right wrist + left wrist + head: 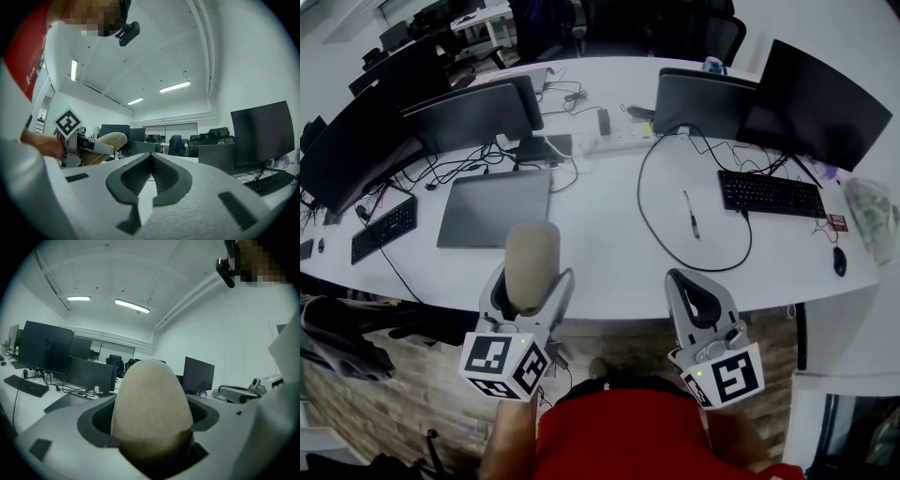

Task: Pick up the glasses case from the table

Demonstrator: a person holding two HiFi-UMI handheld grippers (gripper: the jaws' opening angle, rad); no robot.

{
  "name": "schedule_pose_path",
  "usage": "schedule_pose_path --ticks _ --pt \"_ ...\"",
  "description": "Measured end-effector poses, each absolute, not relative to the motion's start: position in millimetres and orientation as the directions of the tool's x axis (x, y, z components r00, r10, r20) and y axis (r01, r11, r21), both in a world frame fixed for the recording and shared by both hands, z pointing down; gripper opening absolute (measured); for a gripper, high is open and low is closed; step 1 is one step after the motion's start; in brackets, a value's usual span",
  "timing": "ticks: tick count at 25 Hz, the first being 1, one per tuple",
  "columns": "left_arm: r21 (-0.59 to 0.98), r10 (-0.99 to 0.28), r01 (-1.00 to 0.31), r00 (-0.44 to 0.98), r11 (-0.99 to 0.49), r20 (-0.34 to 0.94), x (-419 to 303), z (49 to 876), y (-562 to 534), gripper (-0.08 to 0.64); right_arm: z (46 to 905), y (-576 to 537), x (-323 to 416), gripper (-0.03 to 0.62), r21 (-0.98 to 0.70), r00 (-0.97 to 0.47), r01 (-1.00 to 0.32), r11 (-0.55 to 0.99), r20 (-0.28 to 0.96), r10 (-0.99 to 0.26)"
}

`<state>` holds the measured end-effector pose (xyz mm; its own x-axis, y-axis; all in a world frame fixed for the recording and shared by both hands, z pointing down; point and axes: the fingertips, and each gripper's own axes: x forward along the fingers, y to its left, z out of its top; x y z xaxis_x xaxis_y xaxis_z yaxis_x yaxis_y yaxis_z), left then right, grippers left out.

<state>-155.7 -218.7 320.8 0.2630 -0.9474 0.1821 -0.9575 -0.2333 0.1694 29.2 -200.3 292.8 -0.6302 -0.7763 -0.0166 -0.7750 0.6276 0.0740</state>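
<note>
The glasses case [532,264] is a beige, rounded oblong, held upright and lifted off the white table [609,239]. My left gripper [528,292] is shut on the glasses case, which fills the middle of the left gripper view [152,413] between the jaws. My right gripper [696,298] hovers at the table's near edge, shut with nothing in it; its jaws meet [149,164]. The right gripper view also catches the glasses case [105,141] and the left gripper [86,147] at its left.
On the table lie a closed grey laptop [495,206], a pen [690,216], a looping black cable [694,202], two keyboards [771,194] [384,228], a mouse [839,261], a power strip [614,141] and several monitors [811,98]. Office chairs [694,28] stand behind.
</note>
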Motion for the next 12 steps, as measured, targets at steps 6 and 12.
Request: schedule_pose_path --ticks 6,12 --pt "0.174 -0.946 -0.957 0.266 -0.234 0.188 -154.5 322.5 -216.6 0.396 292.9 -199.3 28.7 0.005 0.086 -0.632 -0.773 0.629 -0.015 -0.775" --pt "0.173 -0.946 -0.957 0.264 -0.233 0.187 -154.6 321.0 -215.1 0.396 295.2 -197.9 26.9 0.005 0.093 -0.635 -0.769 0.632 -0.004 -0.773"
